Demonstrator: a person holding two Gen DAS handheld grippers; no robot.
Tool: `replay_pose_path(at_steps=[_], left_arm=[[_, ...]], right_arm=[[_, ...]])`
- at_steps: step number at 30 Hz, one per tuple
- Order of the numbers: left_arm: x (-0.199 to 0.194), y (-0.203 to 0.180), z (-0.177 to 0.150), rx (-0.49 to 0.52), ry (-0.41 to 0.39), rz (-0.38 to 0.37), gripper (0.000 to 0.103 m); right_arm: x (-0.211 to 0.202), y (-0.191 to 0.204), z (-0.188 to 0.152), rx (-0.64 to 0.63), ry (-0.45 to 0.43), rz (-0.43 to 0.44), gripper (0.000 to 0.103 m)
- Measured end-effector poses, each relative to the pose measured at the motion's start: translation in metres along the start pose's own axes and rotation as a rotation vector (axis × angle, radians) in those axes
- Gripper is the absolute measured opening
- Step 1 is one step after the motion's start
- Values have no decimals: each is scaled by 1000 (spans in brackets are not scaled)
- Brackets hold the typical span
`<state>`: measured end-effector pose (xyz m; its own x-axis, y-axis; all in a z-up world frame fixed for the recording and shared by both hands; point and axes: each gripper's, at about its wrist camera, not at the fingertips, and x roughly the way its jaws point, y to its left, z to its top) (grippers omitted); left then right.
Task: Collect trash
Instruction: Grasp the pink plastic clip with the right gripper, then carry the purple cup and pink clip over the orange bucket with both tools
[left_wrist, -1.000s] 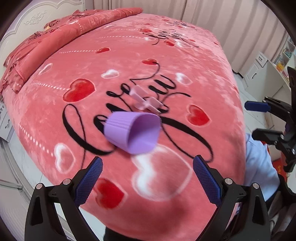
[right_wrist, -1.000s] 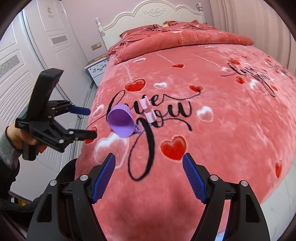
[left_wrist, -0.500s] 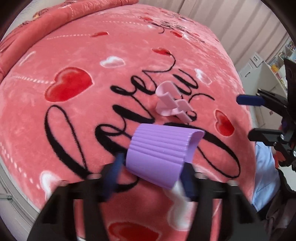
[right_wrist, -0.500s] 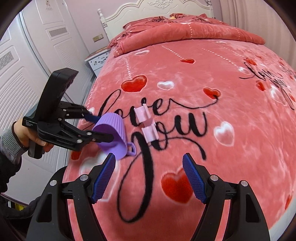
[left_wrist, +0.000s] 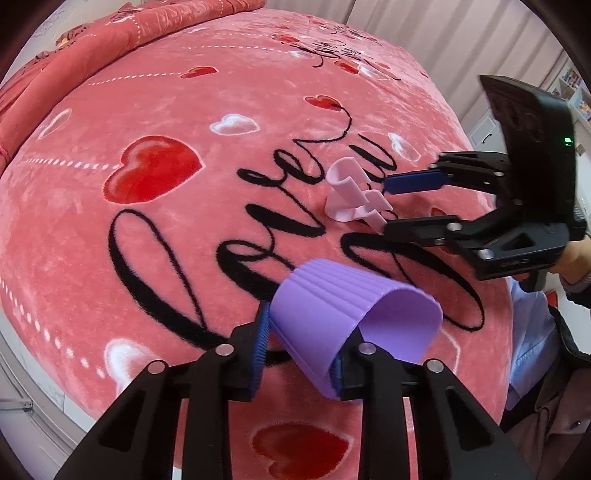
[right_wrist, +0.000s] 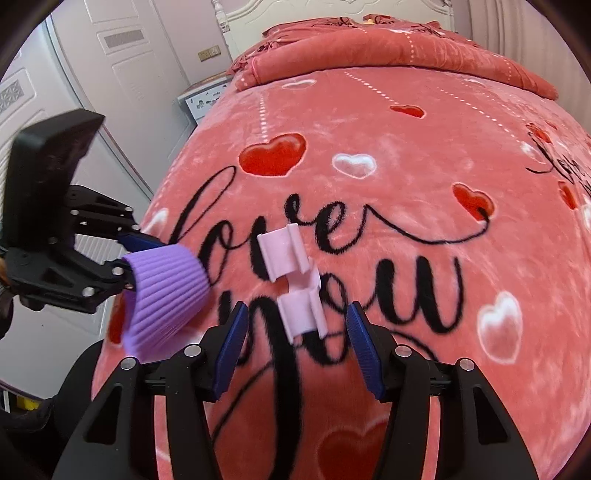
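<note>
Left gripper (left_wrist: 299, 347) now closing, clamping purple cup (left_wrist: 347, 317); right gripper (right_wrist: 295, 343) closing, unclenched, straddling pink clip (right_wrist: 295, 280).

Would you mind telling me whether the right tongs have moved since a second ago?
Yes. The right tongs have advanced up the blanket, from short of the lettering to the pink clip, closing around it.

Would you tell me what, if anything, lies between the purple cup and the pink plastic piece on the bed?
Only bare blanket, with its black lettering; the purple cup and pink plastic piece lie apart, as the right wrist view shows.
</note>
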<state>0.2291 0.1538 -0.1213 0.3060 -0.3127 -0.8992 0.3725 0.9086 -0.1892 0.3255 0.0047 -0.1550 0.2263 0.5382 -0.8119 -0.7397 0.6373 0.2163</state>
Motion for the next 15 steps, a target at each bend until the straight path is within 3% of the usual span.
replay_pose_path(at_steps=[4,9,15], left_arm=[[7,2,1,-5,6,1,23],[13,4,3,-28,-2,-4,22],[1,-9,0,-14,-3,9,22]], right_arm=[[20,-1,3,-21,32,-17,28],[24,-2,0,-34,30,-19,27],[-3,-1,-10,-12,-6,-6,25]])
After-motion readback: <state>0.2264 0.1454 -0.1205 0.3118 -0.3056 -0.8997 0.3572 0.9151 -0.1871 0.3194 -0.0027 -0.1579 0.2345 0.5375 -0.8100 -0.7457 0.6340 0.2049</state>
